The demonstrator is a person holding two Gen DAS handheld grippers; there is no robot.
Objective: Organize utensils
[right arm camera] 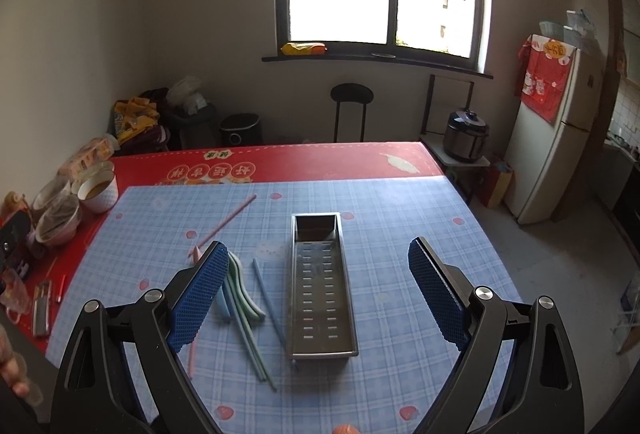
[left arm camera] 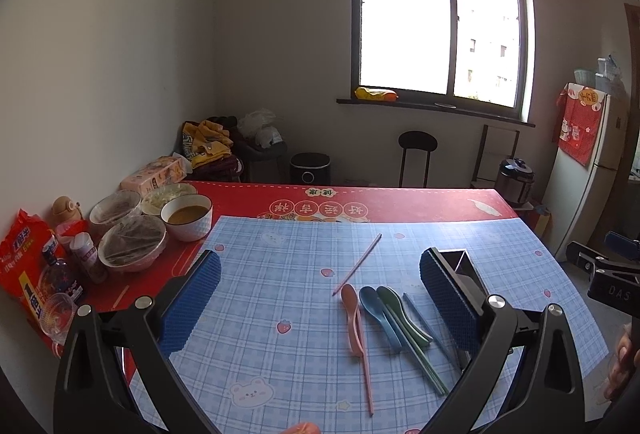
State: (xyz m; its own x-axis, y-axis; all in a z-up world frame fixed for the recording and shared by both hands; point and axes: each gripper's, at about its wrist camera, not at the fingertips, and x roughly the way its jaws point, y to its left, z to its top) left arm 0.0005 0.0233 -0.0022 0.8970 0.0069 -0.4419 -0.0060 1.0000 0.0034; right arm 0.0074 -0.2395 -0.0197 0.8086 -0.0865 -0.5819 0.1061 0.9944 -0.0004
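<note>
On the blue plaid mat (left arm camera: 260,314) lie a pink spoon (left arm camera: 351,314), a blue spoon (left arm camera: 376,310) and a green spoon (left arm camera: 396,308), side by side. One pink chopstick (left arm camera: 358,264) lies apart behind them, and another (left arm camera: 366,366) runs under the pink spoon. Green chopsticks (left arm camera: 424,362) and a blue chopstick (left arm camera: 422,316) lie to the right. An empty perforated metal tray (right arm camera: 322,294) stands right of the green spoon (right arm camera: 244,294) and the blue chopstick (right arm camera: 267,298). My left gripper (left arm camera: 320,258) hovers open above the utensils. My right gripper (right arm camera: 318,246) is open above the tray.
A bowl of brown sauce (left arm camera: 186,215), film-covered bowls (left arm camera: 132,242), a red snack bag (left arm camera: 28,262) and a tissue pack (left arm camera: 154,173) crowd the table's left side on the red cloth (left arm camera: 400,201). A stool (right arm camera: 352,109), rice cooker (right arm camera: 467,135) and fridge (right arm camera: 552,137) stand beyond.
</note>
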